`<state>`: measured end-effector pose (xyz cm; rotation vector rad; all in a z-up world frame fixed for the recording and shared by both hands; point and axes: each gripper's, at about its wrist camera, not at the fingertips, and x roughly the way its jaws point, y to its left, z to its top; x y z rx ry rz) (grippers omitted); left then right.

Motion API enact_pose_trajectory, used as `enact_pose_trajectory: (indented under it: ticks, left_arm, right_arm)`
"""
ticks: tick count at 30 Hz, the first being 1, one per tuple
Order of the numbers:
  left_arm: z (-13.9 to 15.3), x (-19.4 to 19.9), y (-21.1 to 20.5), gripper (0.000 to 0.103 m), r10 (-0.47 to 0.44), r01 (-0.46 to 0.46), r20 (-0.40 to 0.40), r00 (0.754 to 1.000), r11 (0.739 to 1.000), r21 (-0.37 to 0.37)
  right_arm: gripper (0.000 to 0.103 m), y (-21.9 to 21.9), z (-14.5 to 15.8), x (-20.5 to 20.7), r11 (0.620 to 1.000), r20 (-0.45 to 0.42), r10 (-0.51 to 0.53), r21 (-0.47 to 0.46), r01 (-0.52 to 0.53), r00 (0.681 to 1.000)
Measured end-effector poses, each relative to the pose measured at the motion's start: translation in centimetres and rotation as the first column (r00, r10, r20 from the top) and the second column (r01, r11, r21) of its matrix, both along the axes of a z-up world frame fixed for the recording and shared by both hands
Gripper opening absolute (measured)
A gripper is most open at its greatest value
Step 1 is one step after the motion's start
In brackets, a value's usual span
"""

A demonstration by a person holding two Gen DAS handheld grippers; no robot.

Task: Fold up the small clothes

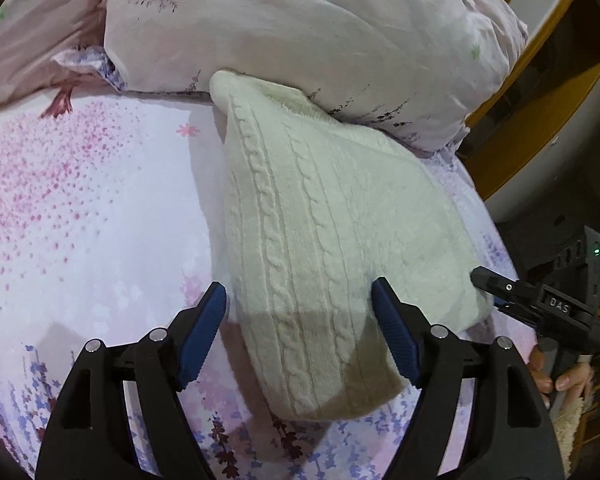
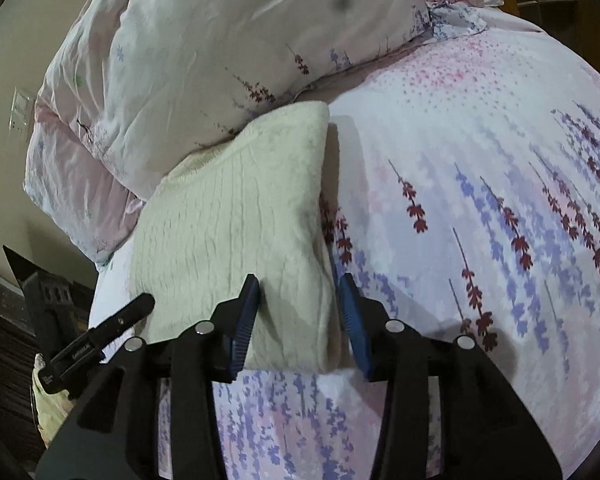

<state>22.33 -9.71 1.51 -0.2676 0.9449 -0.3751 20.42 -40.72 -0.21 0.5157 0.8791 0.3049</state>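
A cream cable-knit garment [image 1: 320,240] lies folded on the floral bed sheet [image 1: 80,220], its far end against a duvet. My left gripper [image 1: 300,308] is open, its blue pads on either side of the garment's near edge, just above it. In the right wrist view the same garment [image 2: 240,220] lies ahead, and my right gripper [image 2: 300,292] is open with its jaws straddling the garment's near right corner. The other gripper's black tip shows in the left wrist view at the garment's right edge [image 1: 500,286] and in the right wrist view at lower left [image 2: 128,316].
A bunched pale floral duvet [image 1: 300,32] lies behind the garment, also in the right wrist view [image 2: 200,60]. A wooden bed frame [image 1: 540,92] and dark furniture [image 1: 572,256] stand past the bed's right edge. A hand [image 1: 560,376] holds the other gripper.
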Motion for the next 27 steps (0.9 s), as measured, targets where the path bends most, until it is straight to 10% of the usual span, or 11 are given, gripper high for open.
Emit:
enact_pose_trajectory:
  ticks: [4,15,27]
  left_arm:
    - [-0.1,0.0,-0.5,0.078,-0.004,0.003,0.015,1.0,0.999,0.048]
    - [-1.1,0.7,-1.1,0.081,-0.021,0.02,0.008,1.0,0.998,0.061]
    - [-0.4,3.7,1.9,0.081,-0.012,-0.01,-0.105,0.994,0.979,-0.205]
  right_arm:
    - [0.015,0.4,-0.5,0.1,1.0,0.013,-0.003,-0.004,0.003,1.0]
    - [0.012,0.4,-1.7,-0.1,0.997,0.011,-0.058,-0.054,0.059,0.998]
    - [0.068,-2.5,1.4,3.1,0.991,0.008,-0.071,0.116,0.07,0.997]
